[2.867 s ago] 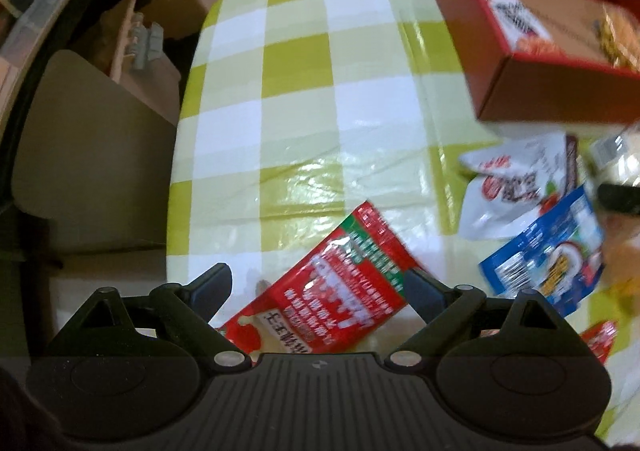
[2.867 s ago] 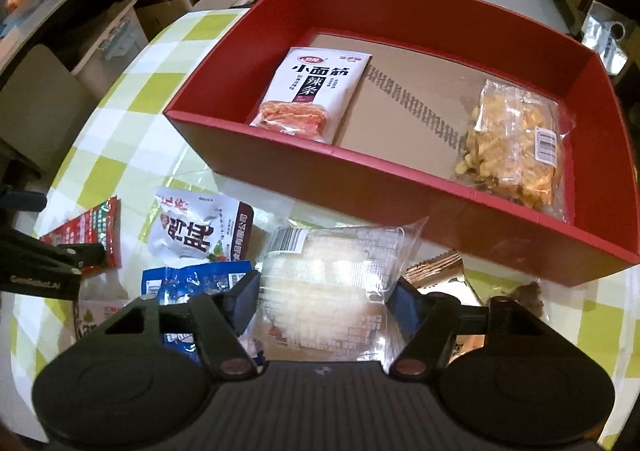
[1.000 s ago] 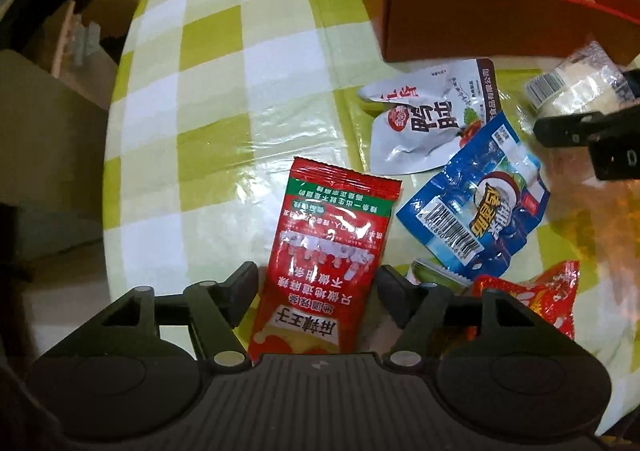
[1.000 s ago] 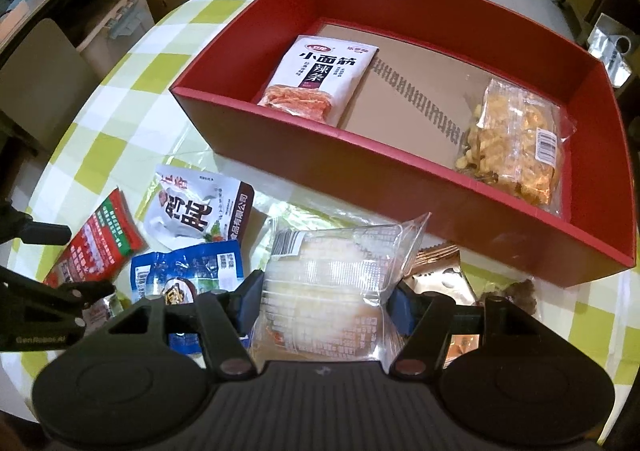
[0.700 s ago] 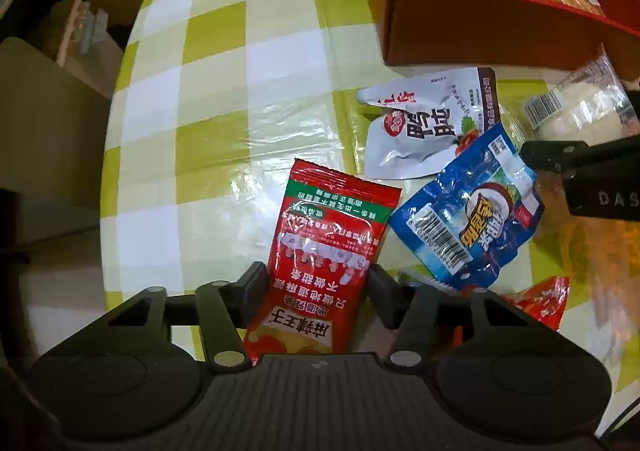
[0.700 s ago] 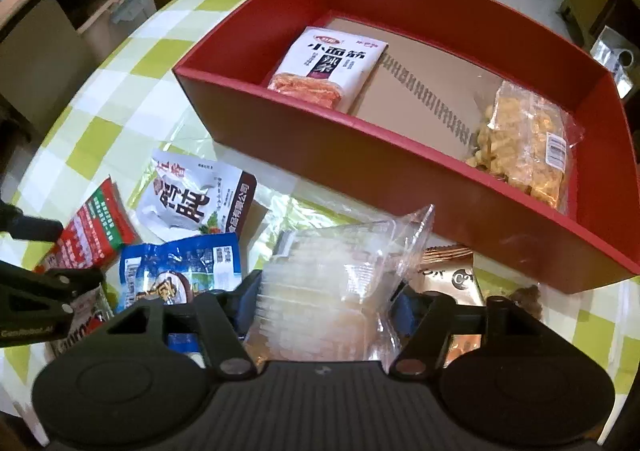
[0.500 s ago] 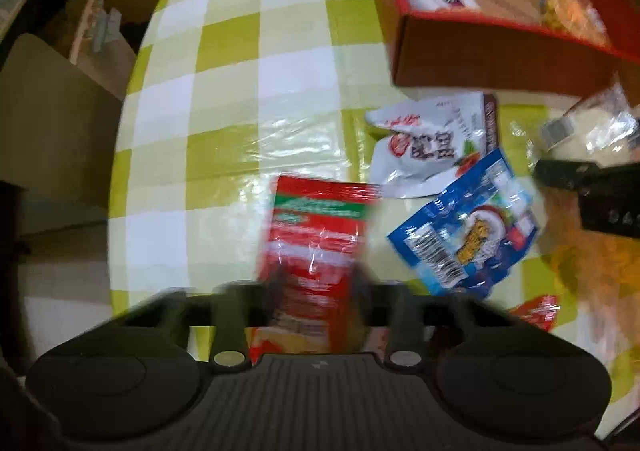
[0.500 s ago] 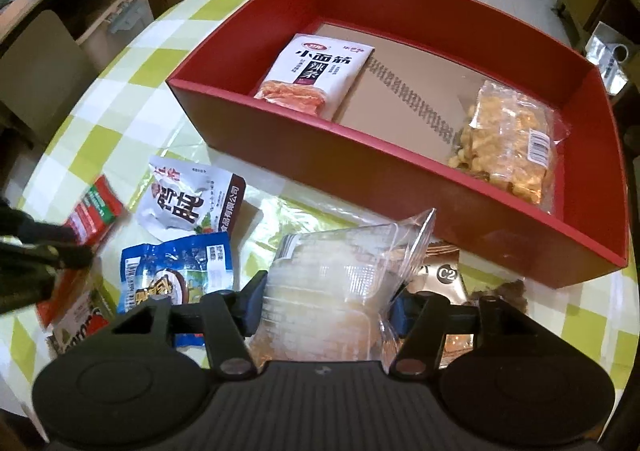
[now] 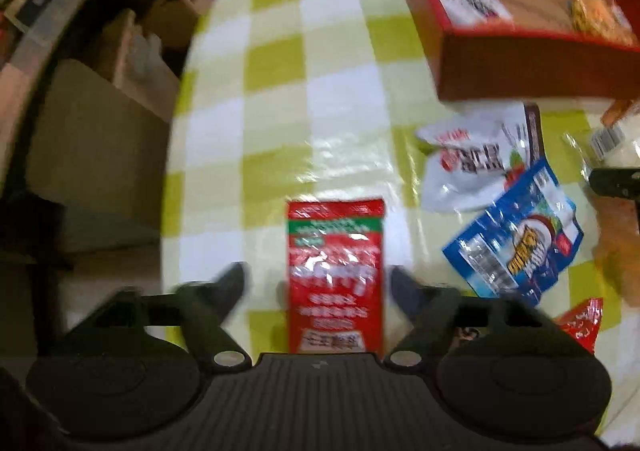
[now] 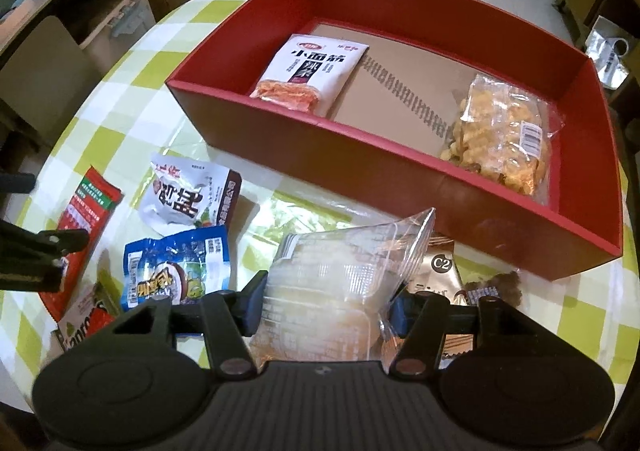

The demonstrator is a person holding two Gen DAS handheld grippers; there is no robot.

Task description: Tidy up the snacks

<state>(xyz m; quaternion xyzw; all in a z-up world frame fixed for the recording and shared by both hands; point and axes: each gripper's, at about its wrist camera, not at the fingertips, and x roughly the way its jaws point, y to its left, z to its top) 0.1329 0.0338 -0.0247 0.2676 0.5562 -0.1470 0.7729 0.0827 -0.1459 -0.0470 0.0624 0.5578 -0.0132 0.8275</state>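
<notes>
Left gripper (image 9: 316,283) spread wide around red snack packet (image 9: 335,275) near table's (image 9: 280,91) left edge, right gripper (image 10: 326,301) clamped on clear pastry pack (image 10: 336,291), before red box (image 10: 400,167).

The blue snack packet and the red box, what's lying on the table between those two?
In the right wrist view, a white pouch with bold black characters lies between the blue packet and the red box, touching the packet's top edge.

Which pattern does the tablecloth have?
The tablecloth has a yellow-green and white check pattern. It shows best in the left wrist view.
</notes>
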